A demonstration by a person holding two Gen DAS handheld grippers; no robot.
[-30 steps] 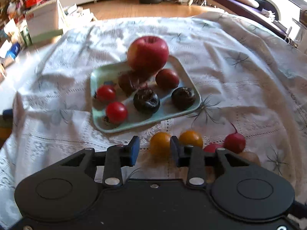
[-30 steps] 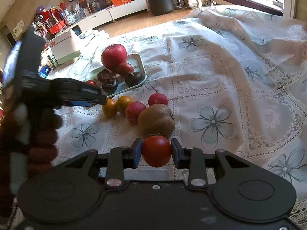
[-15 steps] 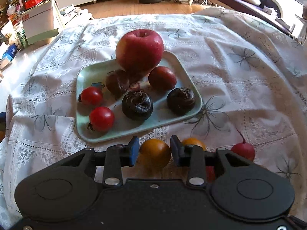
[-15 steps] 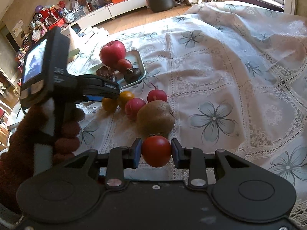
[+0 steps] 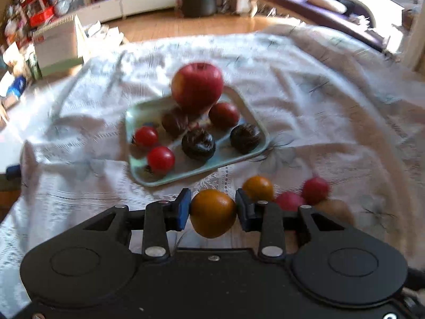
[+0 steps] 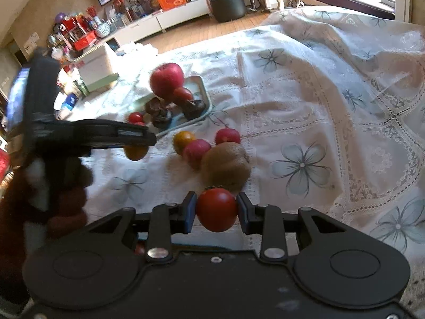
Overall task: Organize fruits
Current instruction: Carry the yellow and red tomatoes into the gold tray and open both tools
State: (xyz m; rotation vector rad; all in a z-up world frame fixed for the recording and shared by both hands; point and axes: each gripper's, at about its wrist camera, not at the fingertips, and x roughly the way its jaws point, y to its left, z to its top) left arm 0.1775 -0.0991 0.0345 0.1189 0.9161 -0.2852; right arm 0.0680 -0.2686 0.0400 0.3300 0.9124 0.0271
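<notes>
Between the blue pads of the left hand-held gripper (image 5: 213,210) sits an orange tomato (image 5: 213,213), pinched on both sides; seen from the right wrist, the same fruit hangs under the gripper's fingers, clear of the cloth. A hand in a dark red knitted glove (image 6: 63,202) grips that tool's handle. The right hand-held gripper (image 6: 216,210) is clamped on a red tomato (image 6: 216,209), its pads pressing both flanks.

Beyond the left gripper, a pale green tray (image 5: 253,111) lies on the white lace tablecloth (image 5: 318,106) with grey flower prints that covers the bench. On the tray are a large red apple (image 5: 197,90) at the far side, a dark red fruit (image 5: 224,115) just beside it, three near-black wrinkled fruits (image 5: 198,143), and two small red tomatoes (image 5: 160,159) towards the left edge. The left wrist view is smeared, so what the dark fruits are is hard to say.

Off the tray, on the cloth near its closest edge, a second orange tomato (image 5: 257,188), two pinkish-red round fruits (image 6: 196,151) and a brown kiwi (image 6: 225,166) lie clustered, touching or nearly so. The kiwi is just beyond the held red tomato in the right wrist view.
</notes>
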